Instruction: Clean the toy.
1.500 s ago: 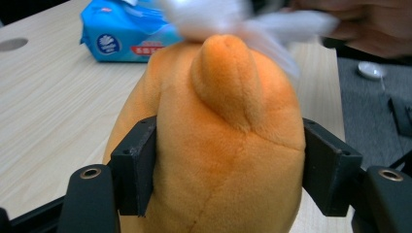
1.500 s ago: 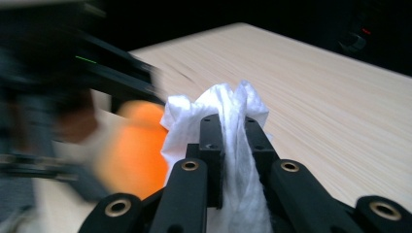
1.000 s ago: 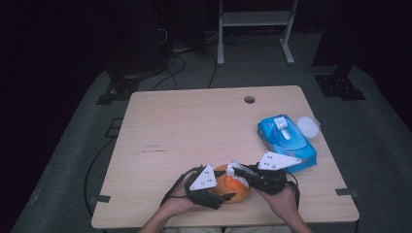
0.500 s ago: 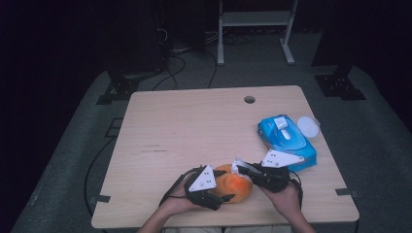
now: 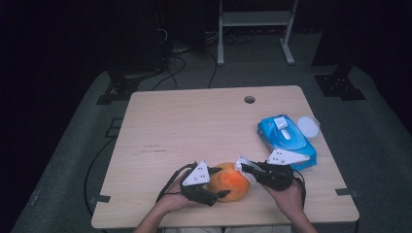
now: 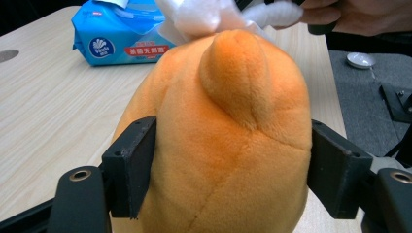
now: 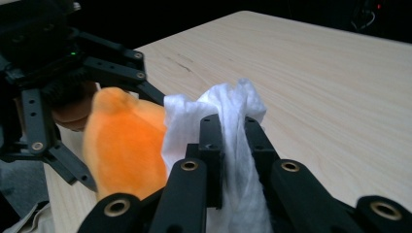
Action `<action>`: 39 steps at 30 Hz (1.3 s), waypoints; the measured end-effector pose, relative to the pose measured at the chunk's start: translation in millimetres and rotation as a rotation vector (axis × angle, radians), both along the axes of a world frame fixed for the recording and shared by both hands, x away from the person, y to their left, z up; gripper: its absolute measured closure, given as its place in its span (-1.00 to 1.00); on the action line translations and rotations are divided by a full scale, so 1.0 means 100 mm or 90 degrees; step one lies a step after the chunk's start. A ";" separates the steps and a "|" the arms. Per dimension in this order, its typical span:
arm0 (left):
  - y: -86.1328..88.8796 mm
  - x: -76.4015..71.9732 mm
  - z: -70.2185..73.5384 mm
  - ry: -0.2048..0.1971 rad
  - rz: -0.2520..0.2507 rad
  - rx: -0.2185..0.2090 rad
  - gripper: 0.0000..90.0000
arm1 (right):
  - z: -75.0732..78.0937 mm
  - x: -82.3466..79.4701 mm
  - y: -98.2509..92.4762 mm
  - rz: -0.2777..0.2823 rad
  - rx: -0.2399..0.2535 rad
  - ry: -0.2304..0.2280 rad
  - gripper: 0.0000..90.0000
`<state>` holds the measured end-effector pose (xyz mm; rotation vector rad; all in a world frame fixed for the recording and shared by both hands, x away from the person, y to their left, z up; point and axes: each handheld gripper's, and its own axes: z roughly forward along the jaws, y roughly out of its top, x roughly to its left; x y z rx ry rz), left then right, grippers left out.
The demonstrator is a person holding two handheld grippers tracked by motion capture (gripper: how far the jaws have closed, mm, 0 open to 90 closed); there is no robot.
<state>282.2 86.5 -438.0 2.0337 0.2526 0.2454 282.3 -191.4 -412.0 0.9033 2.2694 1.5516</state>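
An orange plush toy (image 5: 229,181) sits near the front edge of a light wooden table (image 5: 194,126), at about six o'clock on the tabletop in the high view, flanked by two hand-held grippers. The left gripper (image 5: 217,193) reaches in from the toy's nine o'clock side; in the left gripper view its two black jaws bracket the toy's soft body, one on each flank, the left one flush against the fur, the right one just at its edge, the toy wedged between them. Those jaws have just been opening a little, with the toy between them.

From the three o'clock side comes the right gripper (image 5: 241,166), its jaws pressed together on a crumpled white wipe (image 7: 228,150). The right gripper view shows the wipe bunched up between the two jaws and lying against the toy's orange fur; in the left gripper view the same white wad rests at the toy's top, at twelve o'clock.

Farther out, at roughly two o'clock from the toy, a blue pack of wet wipes (image 5: 286,141) lies near the table's right edge, its white flap up. A round white lid (image 5: 308,126) lies just beside it. A person's hands grip both tools from the bottom of the frame.
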 end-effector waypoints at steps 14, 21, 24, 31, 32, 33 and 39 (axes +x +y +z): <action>0.10 0.08 -0.01 0.026 0.008 -0.015 -0.39 | -0.10 0.09 -0.14 -0.023 0.064 0.053 0.80; 0.18 0.12 -0.02 0.038 0.014 -0.021 -0.39 | -0.05 0.06 -0.15 -0.036 0.055 0.042 0.80; 0.20 0.14 -0.03 0.045 0.013 -0.027 -0.39 | 0.01 0.00 -0.08 -0.017 0.044 0.017 0.80; 0.21 0.13 -0.03 0.046 0.014 -0.027 -0.39 | -0.12 0.08 -0.15 -0.040 0.044 0.053 0.80; 0.21 0.14 -0.03 0.048 0.015 -0.028 -0.39 | -0.07 0.06 -0.14 -0.035 0.045 0.041 0.80; 0.21 0.14 -0.03 0.050 0.015 -0.030 -0.39 | -0.02 0.03 -0.12 -0.025 0.050 0.026 0.80; 0.20 0.15 -0.03 0.050 0.019 -0.030 -0.39 | -0.07 0.02 -0.04 -0.011 0.027 0.026 0.80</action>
